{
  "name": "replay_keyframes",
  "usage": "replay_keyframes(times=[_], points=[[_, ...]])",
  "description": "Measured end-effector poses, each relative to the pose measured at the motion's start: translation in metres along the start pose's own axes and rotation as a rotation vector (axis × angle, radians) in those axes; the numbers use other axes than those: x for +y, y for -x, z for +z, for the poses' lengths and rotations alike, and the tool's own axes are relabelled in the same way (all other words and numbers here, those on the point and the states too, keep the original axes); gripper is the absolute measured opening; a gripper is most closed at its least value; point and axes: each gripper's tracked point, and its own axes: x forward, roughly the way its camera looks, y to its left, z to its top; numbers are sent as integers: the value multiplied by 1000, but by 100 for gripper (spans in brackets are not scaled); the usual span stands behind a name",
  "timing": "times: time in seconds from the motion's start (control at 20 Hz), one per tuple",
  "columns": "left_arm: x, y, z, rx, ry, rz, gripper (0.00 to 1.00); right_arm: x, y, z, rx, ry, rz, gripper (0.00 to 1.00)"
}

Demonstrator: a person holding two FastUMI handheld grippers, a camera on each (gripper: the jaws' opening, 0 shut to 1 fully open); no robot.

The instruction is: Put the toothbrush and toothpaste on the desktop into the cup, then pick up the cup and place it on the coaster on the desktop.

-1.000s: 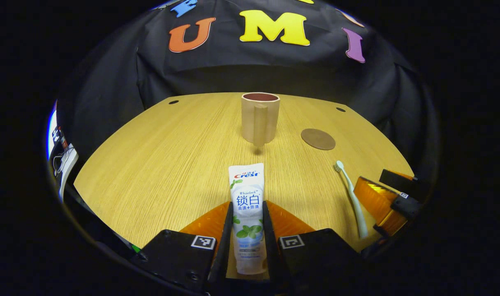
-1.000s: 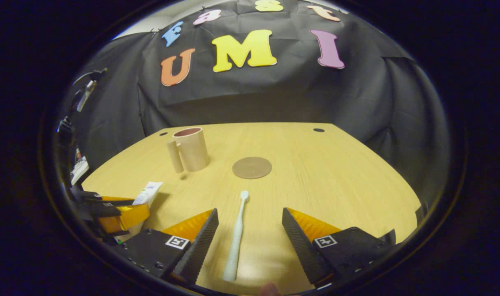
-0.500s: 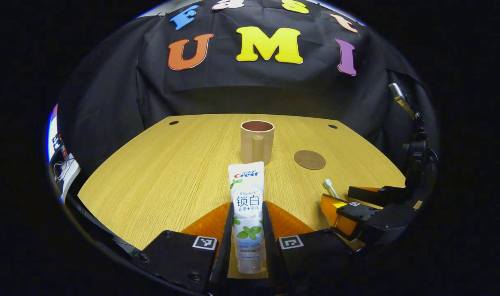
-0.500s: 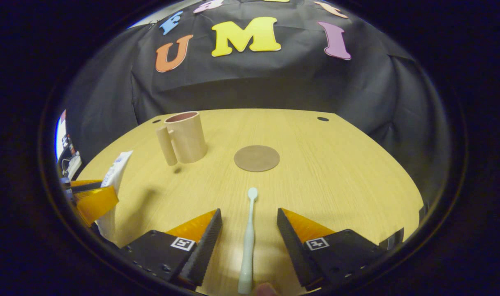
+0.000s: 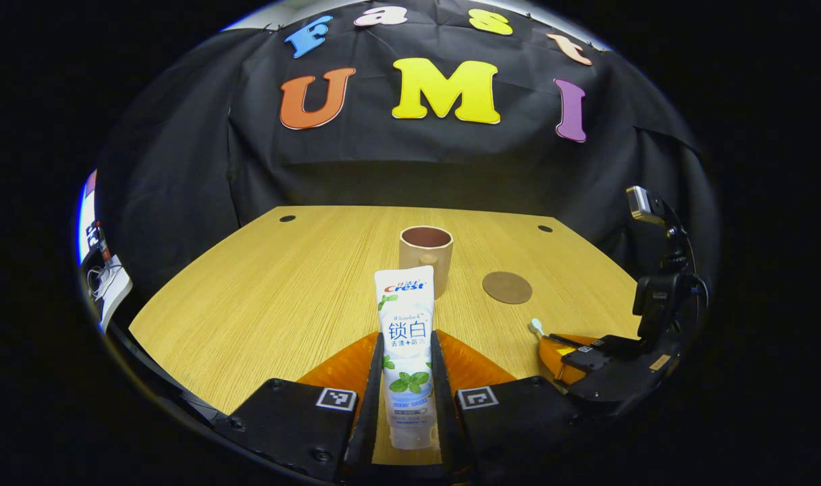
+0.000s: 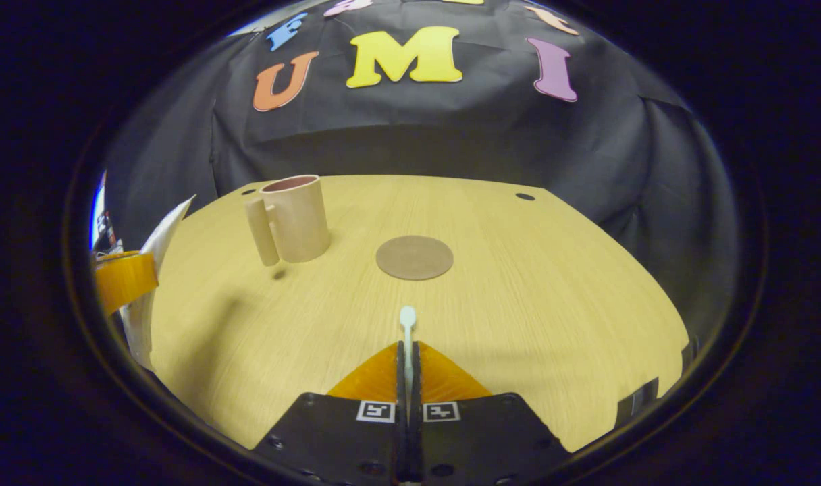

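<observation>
My left gripper (image 5: 405,347) is shut on the white toothpaste tube (image 5: 406,324), which is lifted above the wooden desktop (image 5: 282,290) and points toward the tan cup (image 5: 425,252). My right gripper (image 6: 408,351) is shut on the pale toothbrush (image 6: 407,320), whose head sticks out past the fingertips. The cup (image 6: 292,219) stands upright at the left in the right gripper view, its handle toward me. The round brown coaster (image 6: 414,257) lies flat to the cup's right, also seen as the coaster (image 5: 507,287). The right gripper (image 5: 552,339) with the toothbrush head (image 5: 535,327) shows at the right of the left gripper view.
Small dark holes (image 6: 524,197) mark the desktop's far corners. The left gripper (image 6: 123,280) with the toothpaste tube (image 6: 155,250) shows at the left edge of the right gripper view. Cables and gear (image 5: 103,273) lie off the desktop's left side.
My right gripper has closed on the toothbrush. My left gripper has lifted and drawn back with the toothpaste, so the cup looks smaller and farther.
</observation>
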Motion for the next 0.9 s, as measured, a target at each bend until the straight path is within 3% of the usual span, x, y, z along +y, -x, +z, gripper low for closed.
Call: replay_keyframes(times=[0.2,0.5,0.9], points=[[-3,-3,23,-58,-19,-8,40,1,6,4,-6,-45,53,0],[-8,-11,72,-157,-21,-17,40,-13,35,37,-119,-90,102,0],[-7,-77,156,-336,46,-25,40,-44,82,71,-245,-109,107,0]])
